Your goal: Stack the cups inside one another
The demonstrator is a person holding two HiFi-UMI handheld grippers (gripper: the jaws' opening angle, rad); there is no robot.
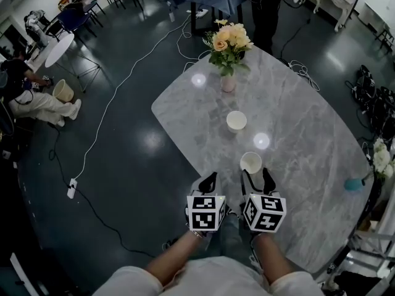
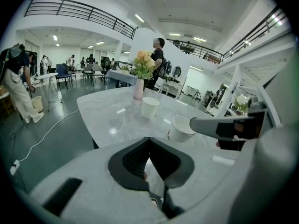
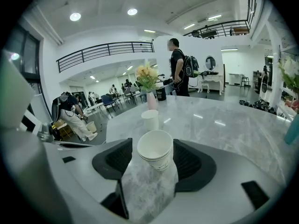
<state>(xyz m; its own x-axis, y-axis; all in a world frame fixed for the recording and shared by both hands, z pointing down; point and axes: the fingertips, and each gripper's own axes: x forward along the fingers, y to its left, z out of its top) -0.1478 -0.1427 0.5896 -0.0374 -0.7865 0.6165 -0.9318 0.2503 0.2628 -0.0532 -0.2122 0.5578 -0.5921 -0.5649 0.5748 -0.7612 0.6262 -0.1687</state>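
The table (image 1: 308,140) carries a vase (image 1: 228,82) of flowers toward 12 o'clock, with two cups on the line back to 6. At 6 o'clock the left tongs (image 2: 148,143) are closed on nothing. At their 3 o'clock the right tongs (image 1: 256,172) are open, the near cup (image 3: 155,148) at their tips, unsqueezed. It shows a double rim, so perhaps two are already nested; I can't be sure. The far cup (image 1: 236,121), at its 12 o'clock, stands apart, unstacked.

My left gripper (image 1: 209,178): fingers shut. My right gripper (image 1: 257,177): fingers apart. Both side by side, tilted down.
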